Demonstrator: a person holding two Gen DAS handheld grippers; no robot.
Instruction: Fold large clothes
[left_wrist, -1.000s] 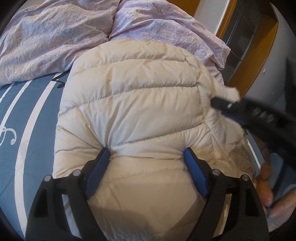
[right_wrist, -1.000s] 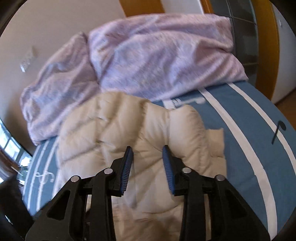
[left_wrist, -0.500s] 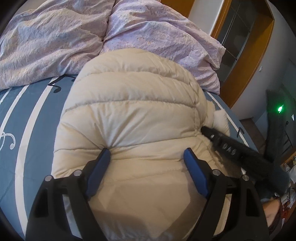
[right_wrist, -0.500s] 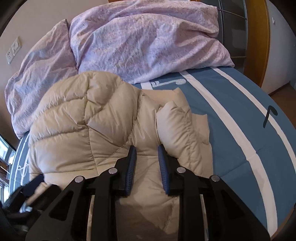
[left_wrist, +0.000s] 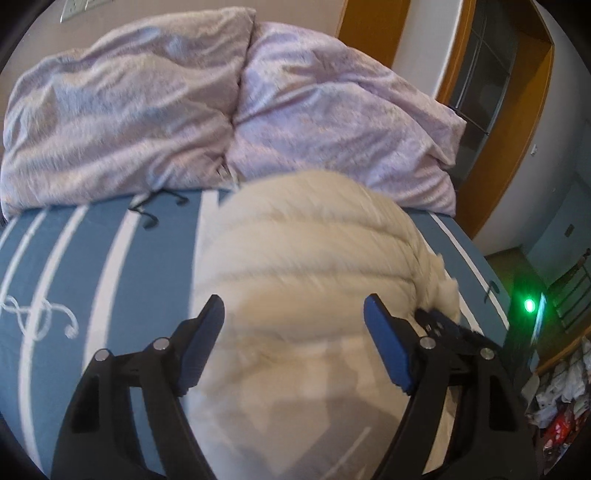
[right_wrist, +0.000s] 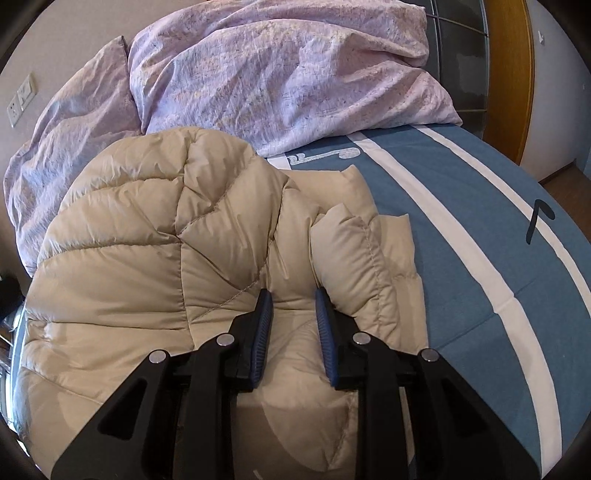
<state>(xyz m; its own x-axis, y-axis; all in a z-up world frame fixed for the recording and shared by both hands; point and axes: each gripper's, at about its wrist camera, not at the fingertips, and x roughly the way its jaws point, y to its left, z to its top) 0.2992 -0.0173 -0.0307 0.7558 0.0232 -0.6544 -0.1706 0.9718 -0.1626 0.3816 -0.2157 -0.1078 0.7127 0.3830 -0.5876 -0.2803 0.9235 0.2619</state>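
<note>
- Jacket (left_wrist: 306, 280), cream puffer, blurred, bunched on blue striped bed (left_wrist: 92, 266) w/ lilac pillows (left_wrist: 229, 110) behind; left hand-held gripper (left_wrist: 293, 317) wide open over it, holding nothing.
- Right view: jacket (right_wrist: 147, 258) folded on bed (right_wrist: 480, 258); right hand-held gripper (right_wrist: 293, 310) narrowly apart, fabric fold between fingers; can't tell if gripped.

The cream puffer jacket (right_wrist: 155, 258) is smooth quilted cloth with a slight sheen and stitched seams, and the bed sheet (right_wrist: 480, 236) under it is matt blue woven cloth with white stripes. The lilac duvet (right_wrist: 288, 66) looks like soft, crinkly matt cotton. Both the right gripper (right_wrist: 291, 314) and left gripper (left_wrist: 293, 321) are matt black plastic with shiny metal pins, blue ribbed rubbery pads (right_wrist: 263, 332) lining the jaws, and there's a glossy orange wood door frame (left_wrist: 517, 122) behind.
</note>
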